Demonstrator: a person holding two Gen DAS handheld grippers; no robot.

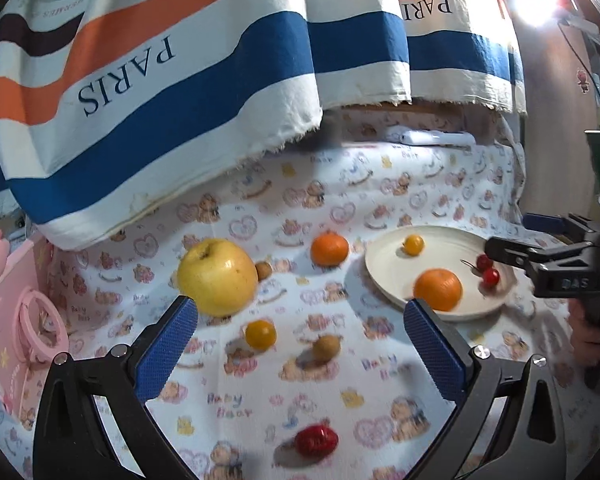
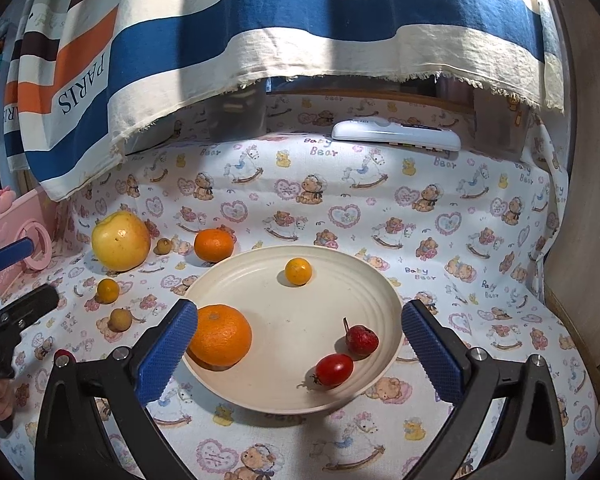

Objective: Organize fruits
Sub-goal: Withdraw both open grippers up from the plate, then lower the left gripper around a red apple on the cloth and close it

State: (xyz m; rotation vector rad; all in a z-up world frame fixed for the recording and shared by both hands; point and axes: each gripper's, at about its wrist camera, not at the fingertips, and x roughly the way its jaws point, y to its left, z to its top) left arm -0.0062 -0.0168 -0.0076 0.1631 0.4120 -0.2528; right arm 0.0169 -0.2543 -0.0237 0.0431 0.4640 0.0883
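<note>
Nearest in the left wrist view, the left gripper (image 1: pixel 300 344) has its blue pads spread wide with nothing between them, above the bear-print cloth (image 1: pixel 260 412) that covers the table. A red strawberry (image 1: pixel 315 440) lies on the cloth near its front edge, with bare cloth on either side of it. Farther in, a small yellow-orange fruit (image 1: pixel 260 334) and a brown longan (image 1: pixel 326 348) sit apart between the pads. An apple (image 1: pixel 217 276) stands toward the left edge, a second longan (image 1: pixel 263 270) just beside it, and a mandarin (image 1: pixel 329 248) a little farther right. The plate (image 1: pixel 384 276) lies toward the right edge and holds an orange (image 1: pixel 438 289), a small yellow fruit (image 1: pixel 413 244) and two red fruits (image 1: pixel 487 270). The right gripper (image 1: pixel 496 246) reaches over the plate's right rim; from this view I cannot tell how its jaws stand. A striped curtain (image 1: pixel 180 80) overhangs the back edge. In the right wrist view, the right gripper (image 2: pixel 299 344) is spread wide and empty, straddling the plate (image 2: pixel 300 396). The orange (image 2: pixel 219 335) sits against the plate's left rim, close by the left pad; a cherry tomato (image 2: pixel 334 369) and a dark red fruit (image 2: pixel 361 340) lie toward the right rim, and the small yellow fruit (image 2: pixel 298 271) near the far rim. The plate's middle is bare. A white remote (image 2: pixel 396 139) lies at the back edge.
</note>
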